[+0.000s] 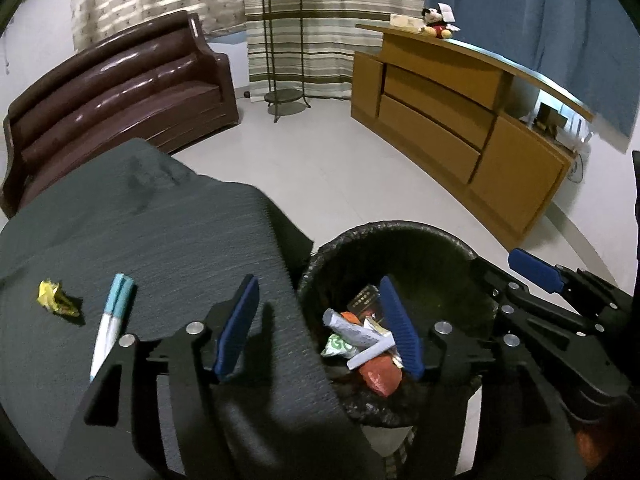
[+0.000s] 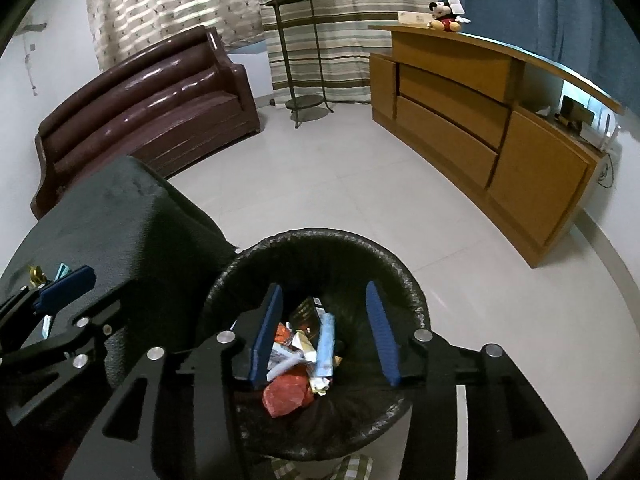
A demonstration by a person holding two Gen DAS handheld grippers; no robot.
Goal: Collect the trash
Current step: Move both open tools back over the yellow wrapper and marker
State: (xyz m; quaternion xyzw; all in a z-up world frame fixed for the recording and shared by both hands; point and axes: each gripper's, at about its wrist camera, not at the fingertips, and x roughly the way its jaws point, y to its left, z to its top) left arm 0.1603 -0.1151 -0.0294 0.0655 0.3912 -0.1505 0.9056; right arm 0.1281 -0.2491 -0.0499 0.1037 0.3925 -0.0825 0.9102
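Observation:
A round bin with a black liner [image 1: 400,227] stands on the floor against the corner of the dark-clothed table [image 1: 160,240]. Inside lie several wrappers, among them a red one [image 1: 380,376] and a grey-white roll [image 1: 354,328]. My left gripper [image 1: 320,330] is open, one finger over the table edge and the other over the bin, nothing between them. My right gripper [image 2: 324,334] hangs open over the bin [image 2: 320,236]; a pale blue wrapper [image 2: 326,344] lies below, untouched by either pad. A crumpled yellow wrapper [image 1: 56,298] and a teal-and-white tube [image 1: 112,320] rest on the table.
A brown leather sofa [image 1: 120,92] stands behind the table. A long wooden cabinet [image 1: 460,120] with a plush toy [image 1: 438,20] runs along the right wall. A metal plant stand [image 1: 284,52] stands by the curtains. Pale tiled floor [image 2: 340,180] spreads between them.

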